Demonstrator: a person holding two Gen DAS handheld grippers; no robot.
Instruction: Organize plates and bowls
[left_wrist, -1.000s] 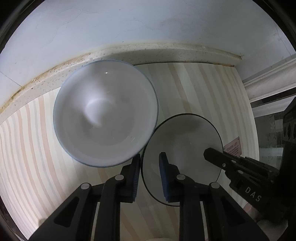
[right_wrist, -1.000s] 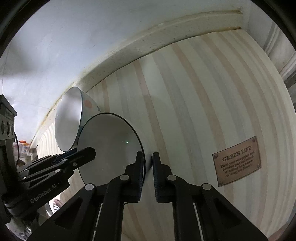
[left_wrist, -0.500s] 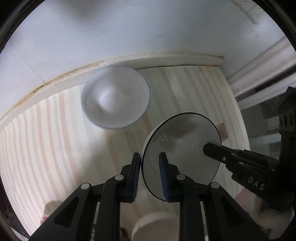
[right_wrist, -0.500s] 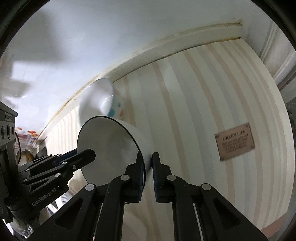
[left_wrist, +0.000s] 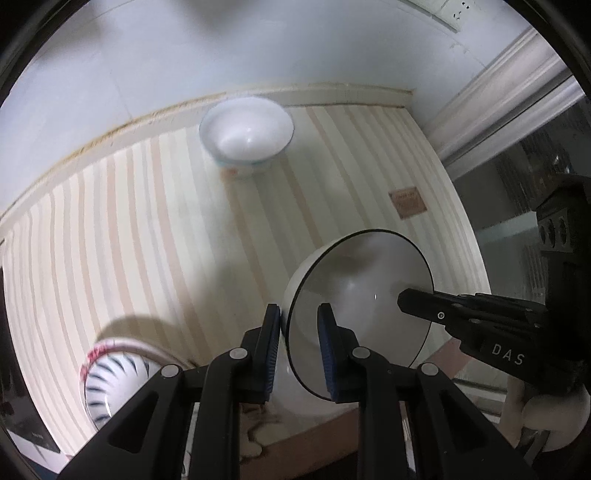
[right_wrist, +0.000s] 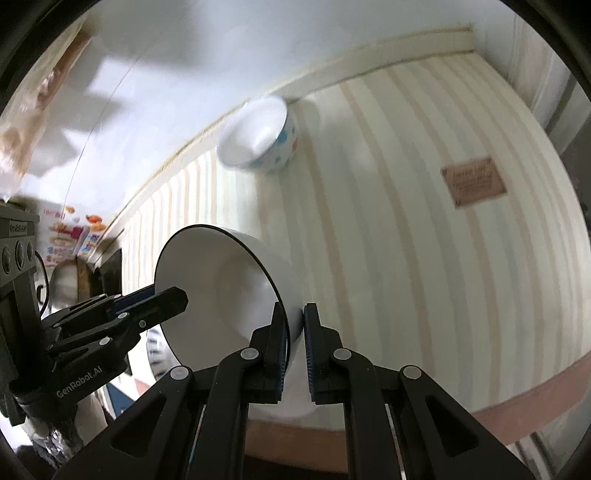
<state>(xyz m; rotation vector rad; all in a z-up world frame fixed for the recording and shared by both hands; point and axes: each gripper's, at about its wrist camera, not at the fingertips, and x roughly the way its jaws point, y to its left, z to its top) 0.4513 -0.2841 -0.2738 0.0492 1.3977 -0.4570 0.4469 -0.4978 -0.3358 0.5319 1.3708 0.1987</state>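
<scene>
We are holding one white bowl with a black rim (left_wrist: 354, 295) between both grippers, above the striped tablecloth (left_wrist: 129, 240). In the left wrist view, our left gripper (left_wrist: 300, 343) is clamping the bowl's near rim at about 6 o'clock of the picture, one blue pad outside the wall and one inside, while our right gripper (left_wrist: 402, 297) is reaching in from 3 o'clock and pinching the opposite rim. In the right wrist view the same bowl (right_wrist: 229, 280) is tilting, its mouth facing 9 o'clock; our right gripper (right_wrist: 295, 332) is squeezing its wall near 6 o'clock with the pads nearly together, and the left gripper (right_wrist: 177, 295) is biting the far rim from 9 o'clock.

A second bowl with coloured dots (right_wrist: 258, 136) is sitting upright on the cloth at 12 o'clock, close to the wall, well apart from the held bowl. A striped bowl with a red rim (left_wrist: 110, 380) is lying at 8 o'clock in the left view, partly hidden. A small brown label (right_wrist: 473, 181) is showing on the cloth at 2 o'clock; its text is too blurred to read.
</scene>
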